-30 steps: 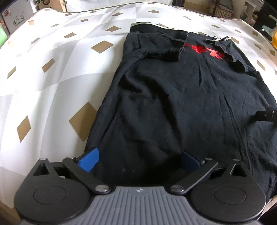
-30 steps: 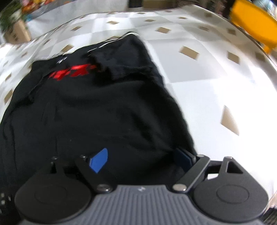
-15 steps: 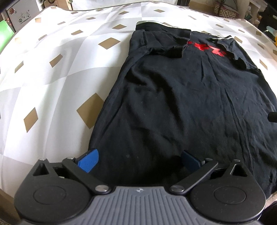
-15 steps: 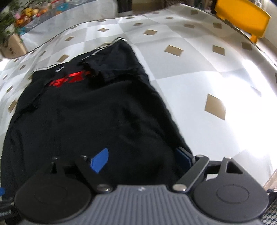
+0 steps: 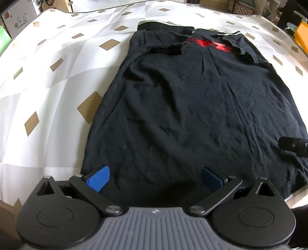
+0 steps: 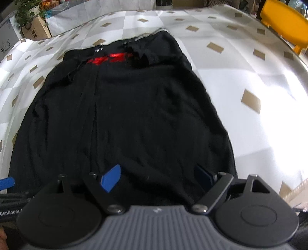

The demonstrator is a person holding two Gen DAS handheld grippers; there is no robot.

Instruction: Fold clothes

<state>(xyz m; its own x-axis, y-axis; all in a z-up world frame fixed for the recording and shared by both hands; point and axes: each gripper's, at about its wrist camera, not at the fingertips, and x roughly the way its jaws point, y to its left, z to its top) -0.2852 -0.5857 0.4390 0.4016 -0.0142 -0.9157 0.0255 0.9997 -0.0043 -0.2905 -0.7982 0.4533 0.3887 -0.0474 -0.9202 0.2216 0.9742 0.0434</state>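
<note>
Two wrist views look steeply down along a pair of handheld claws onto a black shirt (image 5: 192,107) spread flat on a white cloth with tan diamonds (image 5: 48,80).

Left wrist view: the left claw (image 5: 155,178) fills the 6 o'clock edge, aimed sharply downward over the shirt's near hem. Its two blue pads (image 5: 98,180) stand wide apart, one toward 7 o'clock and one toward 5 o'clock, with only shirt fabric showing between them; nothing is pinched. The shirt runs from the claw up toward 12 o'clock, where its sleeves are folded inward and a red print (image 5: 209,43) shows between them at about 1 o'clock. Creases run along the body of the shirt. At 3 o'clock, a dark piece of the other tool pokes in over the shirt's right edge.

Right wrist view: the right claw (image 6: 156,179) also sits at 6 o'clock, tilted steeply down over the near hem of the shirt (image 6: 125,115). Its blue pads (image 6: 110,180) are spread wide, holding nothing. The red print (image 6: 109,57) lies toward 11 o'clock. A blue pad tip from the left claw shows at the 9 o'clock edge. A yellow chair (image 6: 284,25) stands beyond the cloth (image 6: 240,77) at 2 o'clock, and a potted plant (image 6: 27,11) on a box at 10 o'clock.
</note>
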